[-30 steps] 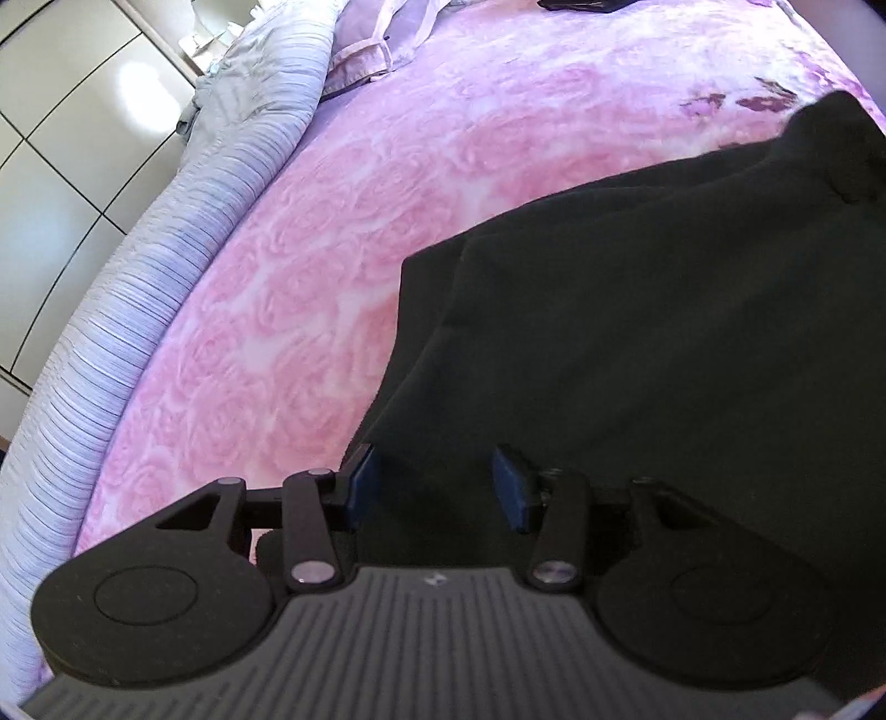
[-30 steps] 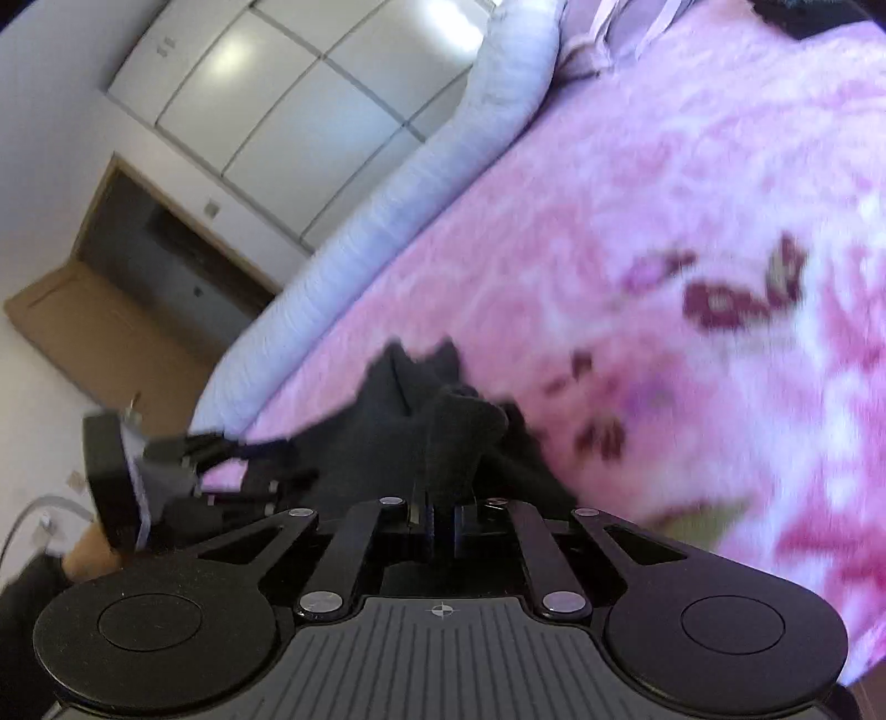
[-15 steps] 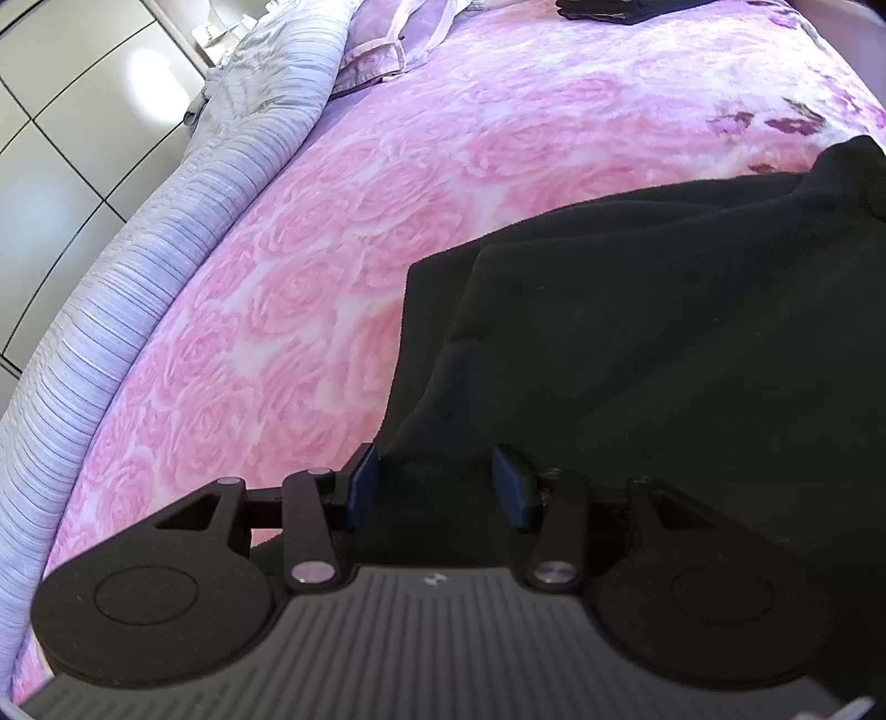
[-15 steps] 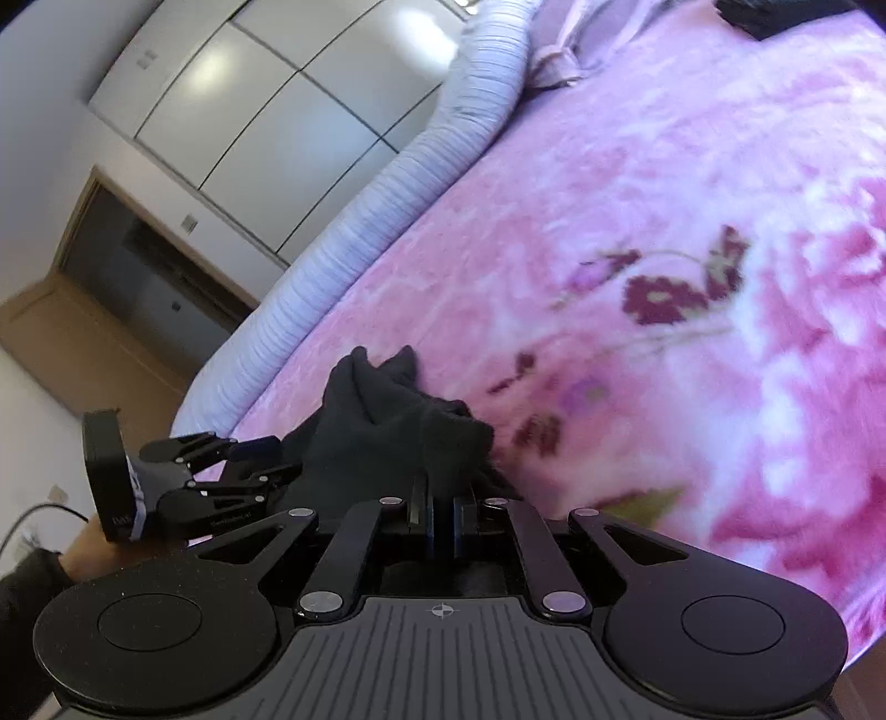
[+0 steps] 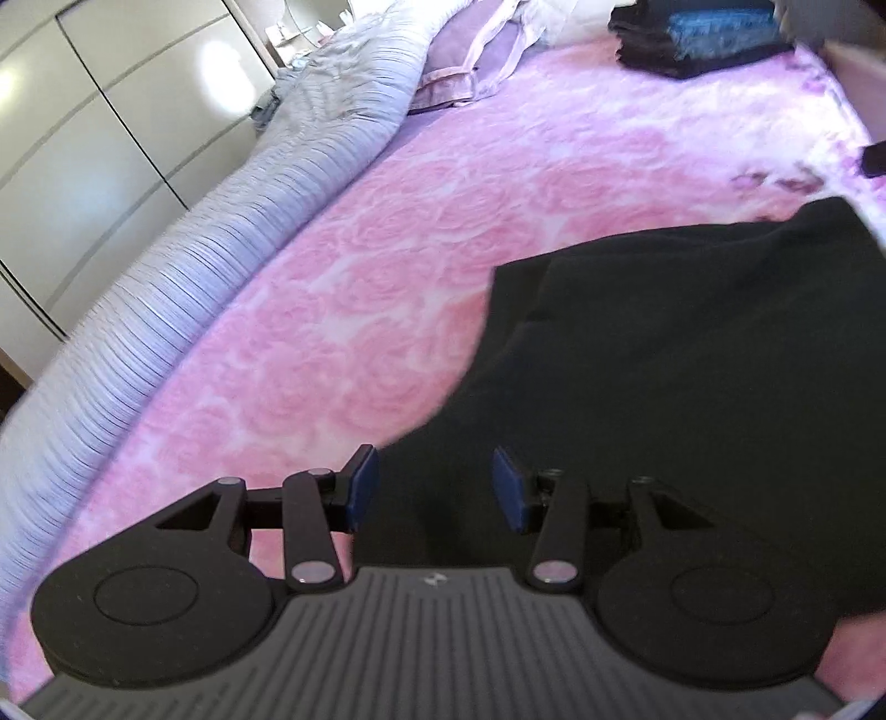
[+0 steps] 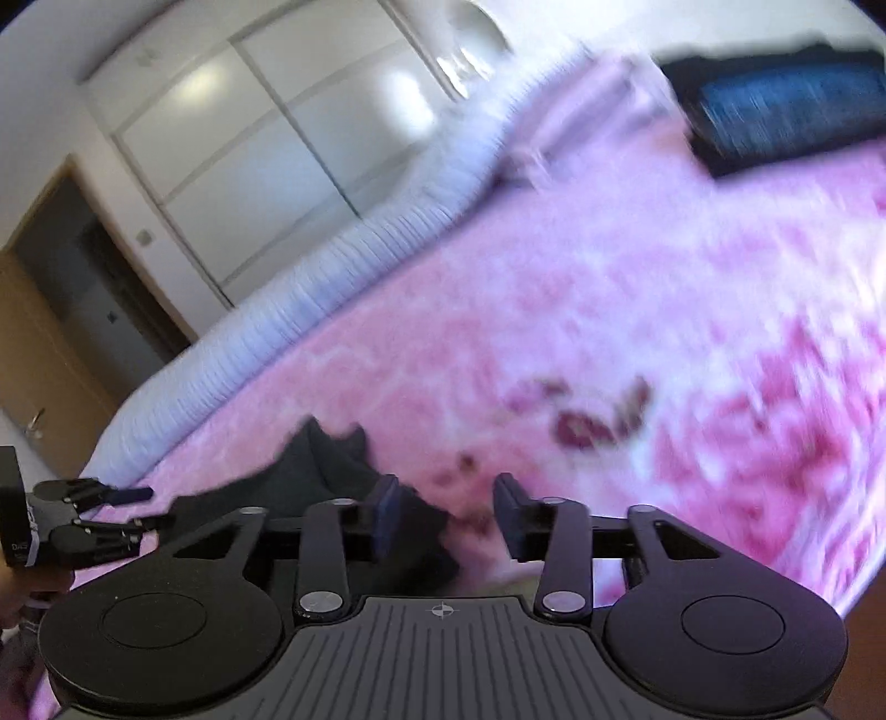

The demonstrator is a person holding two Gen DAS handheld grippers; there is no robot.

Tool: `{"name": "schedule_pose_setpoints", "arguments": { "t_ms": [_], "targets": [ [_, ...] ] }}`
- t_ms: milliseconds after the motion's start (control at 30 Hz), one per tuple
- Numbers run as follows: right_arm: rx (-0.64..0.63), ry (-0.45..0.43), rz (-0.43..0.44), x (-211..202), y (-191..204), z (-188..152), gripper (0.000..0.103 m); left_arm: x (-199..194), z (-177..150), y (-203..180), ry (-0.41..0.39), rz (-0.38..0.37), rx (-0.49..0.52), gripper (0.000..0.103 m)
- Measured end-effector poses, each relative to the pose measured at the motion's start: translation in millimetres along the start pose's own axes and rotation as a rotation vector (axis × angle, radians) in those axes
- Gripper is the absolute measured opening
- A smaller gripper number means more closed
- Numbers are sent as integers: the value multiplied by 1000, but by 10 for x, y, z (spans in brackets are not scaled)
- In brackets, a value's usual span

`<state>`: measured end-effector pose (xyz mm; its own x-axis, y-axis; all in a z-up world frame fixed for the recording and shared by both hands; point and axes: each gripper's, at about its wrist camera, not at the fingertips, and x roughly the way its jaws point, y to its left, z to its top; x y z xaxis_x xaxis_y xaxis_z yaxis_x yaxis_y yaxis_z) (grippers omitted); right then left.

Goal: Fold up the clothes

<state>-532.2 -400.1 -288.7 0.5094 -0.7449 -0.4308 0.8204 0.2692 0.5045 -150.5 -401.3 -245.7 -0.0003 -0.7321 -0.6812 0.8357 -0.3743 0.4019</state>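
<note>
One black garment lies flat on the pink floral blanket | soft, limp, light: take hold at a corner or hem | left gripper released above it | right gripper opening, nothing between the jaws

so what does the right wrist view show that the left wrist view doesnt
Only the right wrist view: the doorway, the left hand-held gripper from the side, and the right hand-held gripper, jaws opening with nothing pressed between them. Only the left wrist view: the black garment spread wide, and the lilac pillow. Both share the pink blanket, the rolled striped quilt, the white wardrobe and the folded stack.
</note>
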Motion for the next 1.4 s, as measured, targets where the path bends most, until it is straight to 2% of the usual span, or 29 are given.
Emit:
{"name": "schedule_pose_setpoints", "arguments": {
  "t_ms": [33, 100, 167, 200, 267, 333, 367, 433, 500, 567, 600, 667, 767, 900, 1033, 1100, 1167, 1233, 1267, 1333, 1400],
  "targets": [
    [-39, 6, 36, 26, 90, 8, 43, 26, -27, -21, 10, -17, -4, 42],
    [-114, 77, 116, 225, 287, 7, 43, 137, -94, -79, 35, -31, 13, 42],
    [-188, 151, 188, 440, 480, 1, 42, 272, -168, -137, 52, -16, 32, 43],
    [-218, 194, 192, 606, 552, -20, 42, 327, -201, -137, 44, -4, 22, 43],
    [-274, 242, 174, 891, 629, -57, 36, 409, -209, -74, 28, 0, -18, 44],
    [-351, 289, 124, 1202, 665, -77, 21, 494, -209, 2, 16, -1, -52, 47],
    [-372, 279, 106, 1293, 657, -66, 16, 538, -205, 41, 12, -7, -63, 48],
    [-399, 270, 75, 1437, 591, 6, 16, 622, -187, 111, 5, -22, -75, 50],
    [-369, 289, 72, 1564, 510, 84, 16, 681, -176, 151, -2, -24, -81, 58],
    [-392, 280, 3, 1583, 472, 124, 18, 684, -179, 200, -2, -35, -109, 60],
    [-395, 277, -21, 1588, 445, 144, 24, 683, -181, 226, -2, -40, -123, 60],
    [-340, 283, -19, 1512, 374, 175, 24, 602, -199, 285, -3, -41, -153, 58],
    [-401, 235, -19, 1152, 539, 156, 24, 345, -287, 308, -9, 9, -134, 56],
    [-411, 217, 73, 678, 751, 14, 25, -17, -449, 260, -20, 48, -92, 51],
    [-416, 256, 203, 411, 971, -327, 25, -301, -510, 103, -67, 27, -94, 51],
    [-425, 290, 232, 395, 1049, -518, 25, -314, -497, 6, -74, 1, -98, 51],
    [-424, 333, 221, 429, 1051, -677, 27, -235, -486, -91, -57, -29, -99, 51],
    [-391, 367, 213, 453, 1008, -687, 27, -65, -507, -179, 4, -57, -77, 50],
    [-377, 369, 216, 439, 992, -652, 27, -54, -504, -177, -1, -57, -83, 50],
    [-394, 336, 207, 356, 996, -521, 27, -35, -499, -172, -11, -58, -95, 49],
    [-422, 267, 178, 244, 932, -417, 27, -24, -475, -138, -24, -61, -123, 49]
  ]
}}
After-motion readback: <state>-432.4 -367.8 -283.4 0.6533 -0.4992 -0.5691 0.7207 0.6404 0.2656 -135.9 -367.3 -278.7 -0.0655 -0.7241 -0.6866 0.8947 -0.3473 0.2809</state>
